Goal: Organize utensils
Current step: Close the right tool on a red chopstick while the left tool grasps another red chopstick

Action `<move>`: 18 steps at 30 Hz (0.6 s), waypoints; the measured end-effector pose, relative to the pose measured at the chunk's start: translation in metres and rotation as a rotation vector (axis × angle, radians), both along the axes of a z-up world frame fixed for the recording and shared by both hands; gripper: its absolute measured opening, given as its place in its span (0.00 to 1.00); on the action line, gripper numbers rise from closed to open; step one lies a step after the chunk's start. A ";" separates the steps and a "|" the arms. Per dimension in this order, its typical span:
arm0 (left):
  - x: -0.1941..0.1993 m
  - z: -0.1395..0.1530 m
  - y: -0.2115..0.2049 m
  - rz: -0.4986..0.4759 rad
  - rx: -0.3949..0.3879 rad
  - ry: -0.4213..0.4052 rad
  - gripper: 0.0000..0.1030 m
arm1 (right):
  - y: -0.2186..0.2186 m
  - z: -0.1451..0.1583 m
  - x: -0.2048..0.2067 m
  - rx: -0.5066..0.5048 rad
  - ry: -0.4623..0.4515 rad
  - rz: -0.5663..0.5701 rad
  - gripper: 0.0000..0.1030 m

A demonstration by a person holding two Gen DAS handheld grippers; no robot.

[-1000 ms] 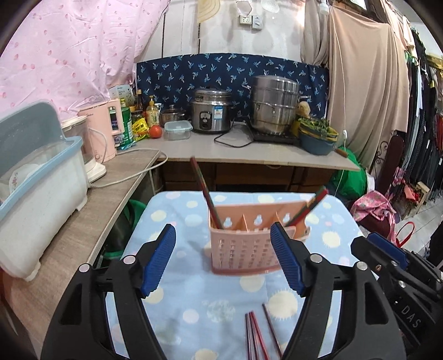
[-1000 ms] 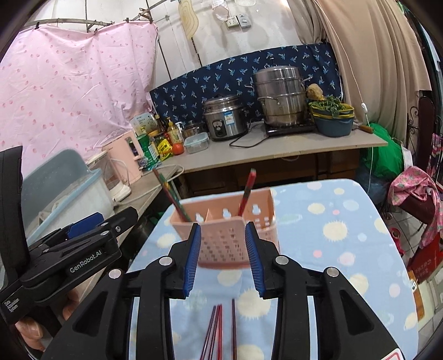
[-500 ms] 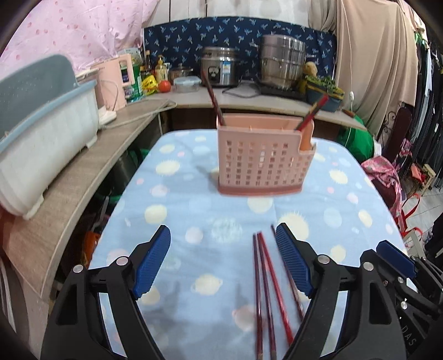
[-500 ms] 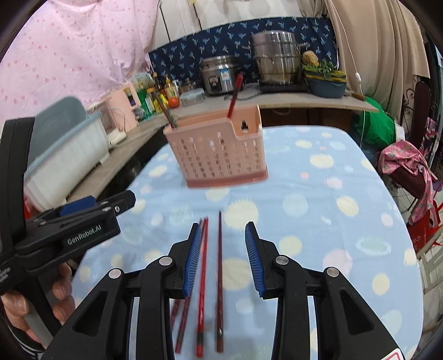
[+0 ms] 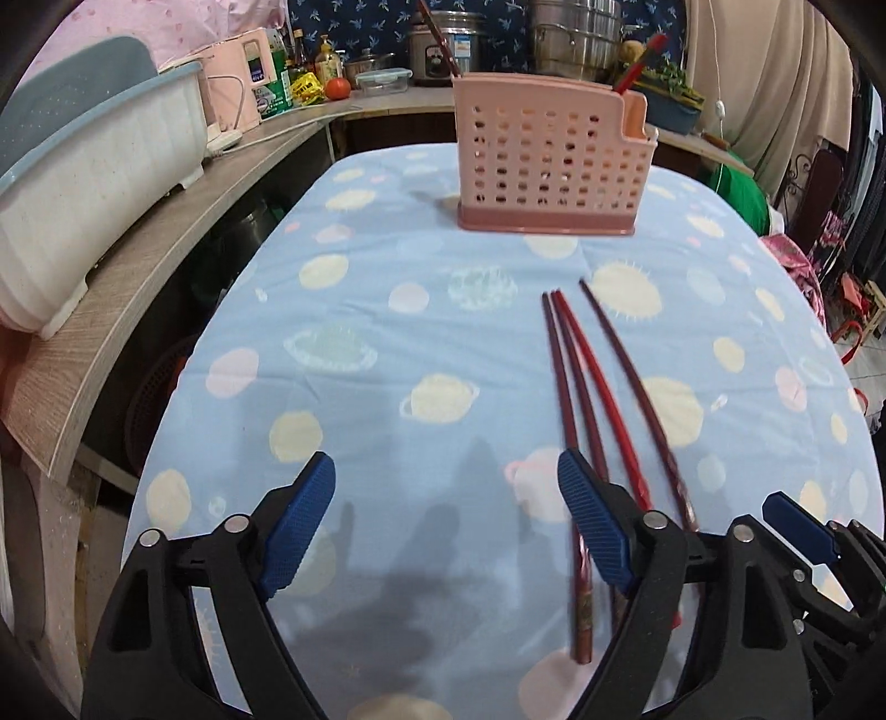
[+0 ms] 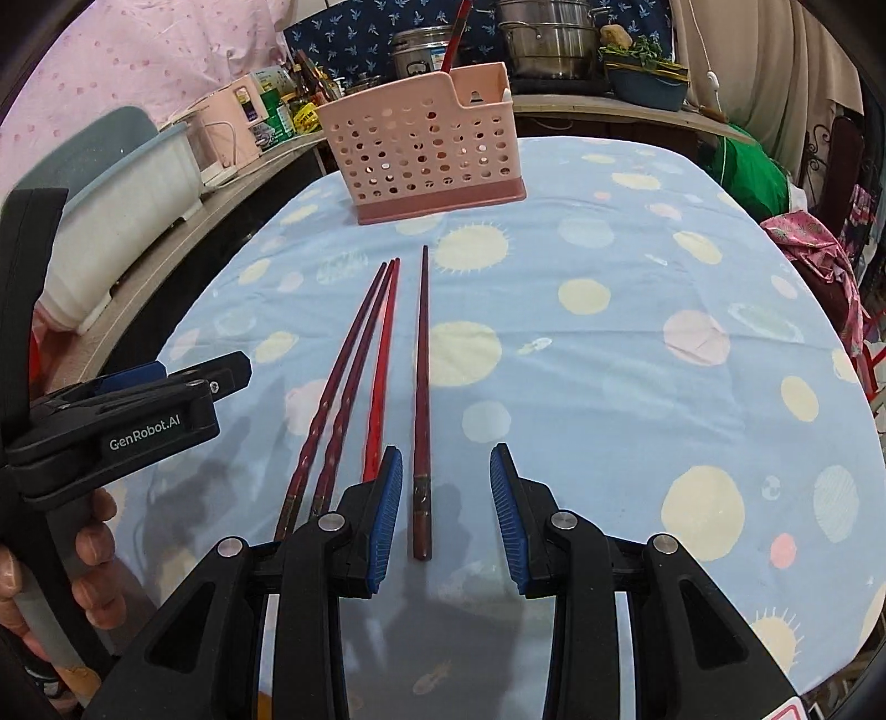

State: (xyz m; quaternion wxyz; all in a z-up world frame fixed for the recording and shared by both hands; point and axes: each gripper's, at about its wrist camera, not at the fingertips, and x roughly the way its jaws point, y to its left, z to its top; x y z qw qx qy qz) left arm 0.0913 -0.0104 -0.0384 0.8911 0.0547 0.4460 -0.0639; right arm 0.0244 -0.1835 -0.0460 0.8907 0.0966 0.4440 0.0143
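**Grippers hovering over loose chopsticks**

The right gripper [image 6: 446, 498], jaws released, is straddling one dark red wooden chopstick [image 6: 422, 387]. The left gripper [image 5: 446, 526] is gaping, empty. The pink perforated plastic utensil holder [image 6: 423, 147] is sitting at 12 o'clock.

Only readable text showing up: white "GenRobot.AI" lettering sitting on black body of left gripper [image 6: 221, 376], right wrist view. Labels on green carton [image 6: 269, 119] and bottles [image 6: 302, 83] at back counter looking too small and blurry to read. Panel on rice cooker [image 5: 448, 47] staying illegible too.
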 end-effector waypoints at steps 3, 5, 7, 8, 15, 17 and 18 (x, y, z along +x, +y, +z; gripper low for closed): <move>-0.006 -0.006 0.001 -0.004 0.013 0.007 0.81 | 0.003 -0.005 -0.002 -0.014 0.006 0.003 0.32; -0.009 -0.009 0.001 -0.007 0.022 0.014 0.82 | 0.004 -0.008 -0.002 -0.022 0.009 0.005 0.30; -0.010 -0.012 0.000 -0.010 0.026 0.021 0.82 | 0.006 -0.011 -0.003 -0.029 0.013 0.007 0.29; -0.012 -0.013 0.000 -0.011 0.028 0.024 0.82 | 0.006 -0.012 -0.003 -0.030 0.016 0.008 0.28; -0.018 -0.019 0.001 -0.014 0.031 0.036 0.83 | 0.011 -0.018 -0.004 -0.031 0.031 0.026 0.18; -0.020 -0.019 0.001 -0.018 0.031 0.038 0.83 | 0.013 -0.019 -0.004 -0.034 0.033 0.029 0.16; -0.020 -0.020 0.001 -0.019 0.031 0.039 0.83 | 0.013 -0.020 -0.004 -0.034 0.036 0.030 0.14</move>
